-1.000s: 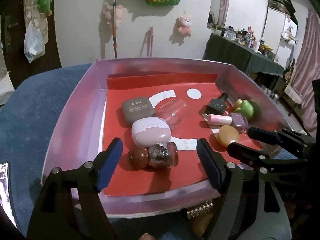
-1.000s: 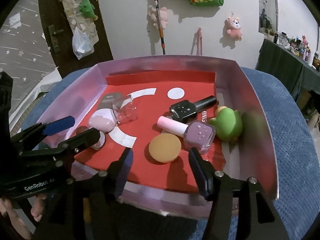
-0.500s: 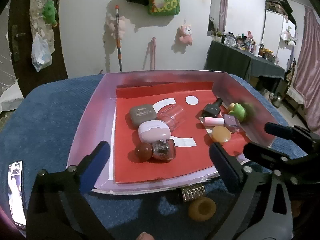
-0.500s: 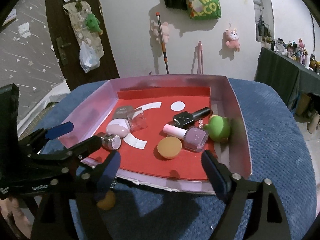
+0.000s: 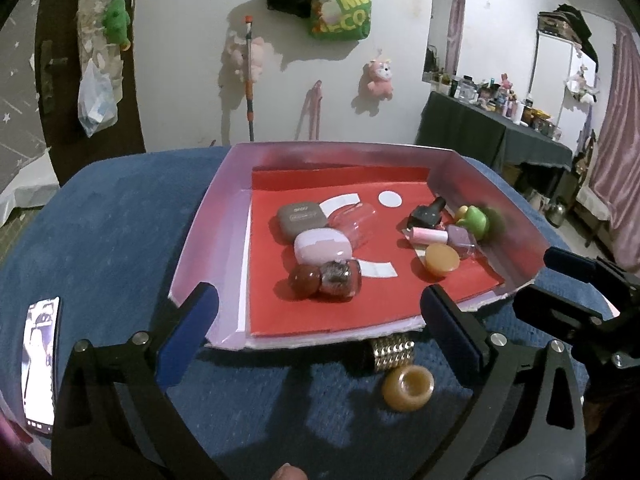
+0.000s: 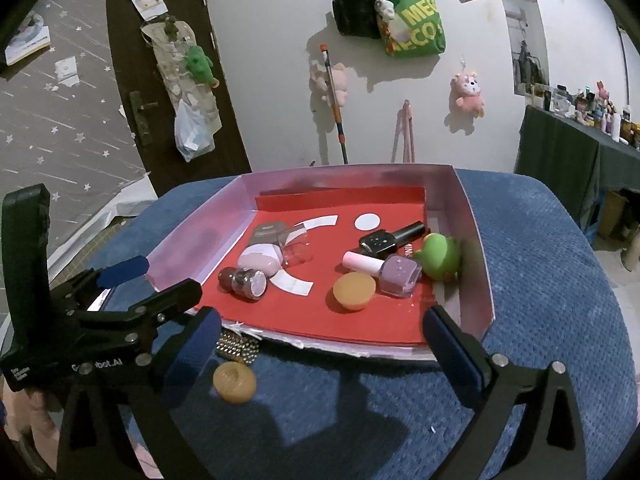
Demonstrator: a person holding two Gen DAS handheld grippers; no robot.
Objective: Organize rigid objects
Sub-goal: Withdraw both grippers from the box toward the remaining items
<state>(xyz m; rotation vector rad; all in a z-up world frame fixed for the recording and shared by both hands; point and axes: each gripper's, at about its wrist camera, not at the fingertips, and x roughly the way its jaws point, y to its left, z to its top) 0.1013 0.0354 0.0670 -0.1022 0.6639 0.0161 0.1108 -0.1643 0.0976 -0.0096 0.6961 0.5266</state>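
A lilac tray (image 5: pixel 224 248) with a red liner sits on a blue cushion. It holds a grey case (image 5: pixel 301 218), a lilac case (image 5: pixel 322 246), a dark red ball (image 5: pixel 305 279) and a small jar (image 5: pixel 340 278). Further right lie an orange disc (image 6: pixel 354 290), two nail polish bottles (image 6: pixel 400 274) and a green toy (image 6: pixel 438 256). My left gripper (image 5: pixel 317 294) is open at the tray's near edge, with nothing held. My right gripper (image 6: pixel 320 315) hovers before the near edge with its jaws opening and empty. An amber ring (image 5: pixel 408 388) and a studded band (image 5: pixel 390 352) lie outside the tray.
A lit phone (image 5: pixel 40 364) lies on the cushion at the left. A dark table (image 6: pixel 580 152) crowded with bottles stands at the back right. A door (image 6: pixel 160 80) and a wall hung with bags and plush toys are behind the tray.
Both grippers have drawn back from the tray and risen a little, and both pairs of jaws have spread wide. The amber ring and studded band now show in front of the tray.
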